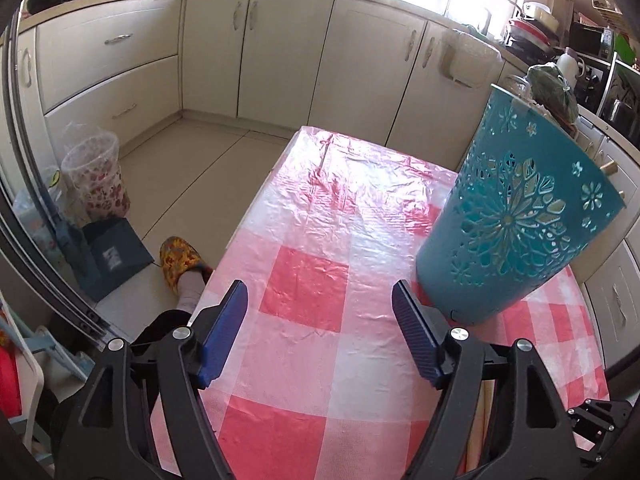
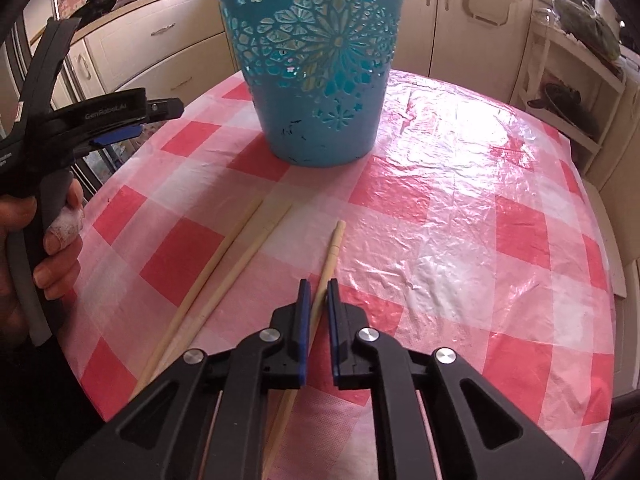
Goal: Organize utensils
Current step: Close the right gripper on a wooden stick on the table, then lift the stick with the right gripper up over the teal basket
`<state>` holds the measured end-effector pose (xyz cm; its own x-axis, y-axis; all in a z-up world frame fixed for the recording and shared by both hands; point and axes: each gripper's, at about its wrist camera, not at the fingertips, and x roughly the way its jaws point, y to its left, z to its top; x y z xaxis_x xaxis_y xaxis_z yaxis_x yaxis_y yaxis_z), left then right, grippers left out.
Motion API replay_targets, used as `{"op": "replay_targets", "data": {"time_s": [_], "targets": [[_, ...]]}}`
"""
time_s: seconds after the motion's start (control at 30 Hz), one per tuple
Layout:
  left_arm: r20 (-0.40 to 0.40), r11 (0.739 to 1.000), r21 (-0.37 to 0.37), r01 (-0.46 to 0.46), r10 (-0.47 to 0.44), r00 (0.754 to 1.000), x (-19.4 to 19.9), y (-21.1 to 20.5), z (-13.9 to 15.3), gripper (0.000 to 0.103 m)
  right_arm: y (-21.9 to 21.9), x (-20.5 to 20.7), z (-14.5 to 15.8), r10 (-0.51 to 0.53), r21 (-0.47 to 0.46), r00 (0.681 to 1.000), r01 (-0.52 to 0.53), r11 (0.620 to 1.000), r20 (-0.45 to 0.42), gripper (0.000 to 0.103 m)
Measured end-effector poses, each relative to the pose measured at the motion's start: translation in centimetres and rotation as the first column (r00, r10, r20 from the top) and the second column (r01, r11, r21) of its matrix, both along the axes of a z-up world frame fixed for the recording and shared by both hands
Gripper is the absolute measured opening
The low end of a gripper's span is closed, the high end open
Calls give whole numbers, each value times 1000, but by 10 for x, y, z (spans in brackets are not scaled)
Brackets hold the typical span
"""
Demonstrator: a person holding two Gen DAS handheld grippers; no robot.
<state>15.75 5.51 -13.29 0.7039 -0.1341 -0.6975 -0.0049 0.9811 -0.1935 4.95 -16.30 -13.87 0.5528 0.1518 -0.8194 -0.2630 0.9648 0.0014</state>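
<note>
In the right wrist view a pale wooden chopstick lies on the pink checked tablecloth, and my right gripper is shut on its lower part. Two more chopsticks lie side by side just to its left. Beyond them a teal cut-out utensil holder stands upright. My left gripper hovers at the left edge of this view, held by a hand. In the left wrist view the left gripper is open over the cloth with nothing between its blue pads. There the holder stands to its right.
Cream kitchen cabinets ring the room. On the floor left of the table are a floral bin, a dark dustpan and a person's foot in a yellow slipper. The table edge runs along the left.
</note>
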Motion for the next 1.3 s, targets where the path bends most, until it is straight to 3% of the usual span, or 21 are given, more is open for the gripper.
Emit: {"op": "replay_targets", "data": {"time_s": [0.1, 0.27, 0.47, 0.67, 0.8, 0.87, 1.07, 1.3], "targets": [[-19, 1000, 6, 5, -5, 1000, -2, -5, -10, 72, -3, -2, -1, -14, 21, 1000, 14, 1000, 8, 9], [-21, 1000, 9, 6, -5, 1000, -3, -6, -12, 77, -34, -1, 0, -60, 265, 997, 70, 962, -45, 6], [-33, 1000, 17, 4, -4, 999, -2, -9, -11, 80, -61, -9, 23, -49, 538, 999, 48, 841, -13, 6], [-46, 1000, 14, 6, -6, 999, 0, -9, -13, 82, -69, -7, 64, -60, 663, 996, 2, 749, 65, 6], [-46, 1000, 14, 14, -13, 999, 1, -8, -14, 83, -65, 12, 110, -82, 707, 983, -61, 704, 167, 6], [-43, 1000, 10, 14, -14, 999, 0, -8, -13, 84, -61, 25, 135, -104, 708, 968, -90, 701, 227, 6], [-41, 1000, -6, 12, -12, 999, -1, -7, -14, 85, -36, 81, 188, -254, 650, 883, -74, 756, 396, 6], [-39, 999, -46, 9, -11, 999, -1, -1, -15, 86, -23, 130, 173, -416, 586, 788, 88, 806, 453, 6]]}}
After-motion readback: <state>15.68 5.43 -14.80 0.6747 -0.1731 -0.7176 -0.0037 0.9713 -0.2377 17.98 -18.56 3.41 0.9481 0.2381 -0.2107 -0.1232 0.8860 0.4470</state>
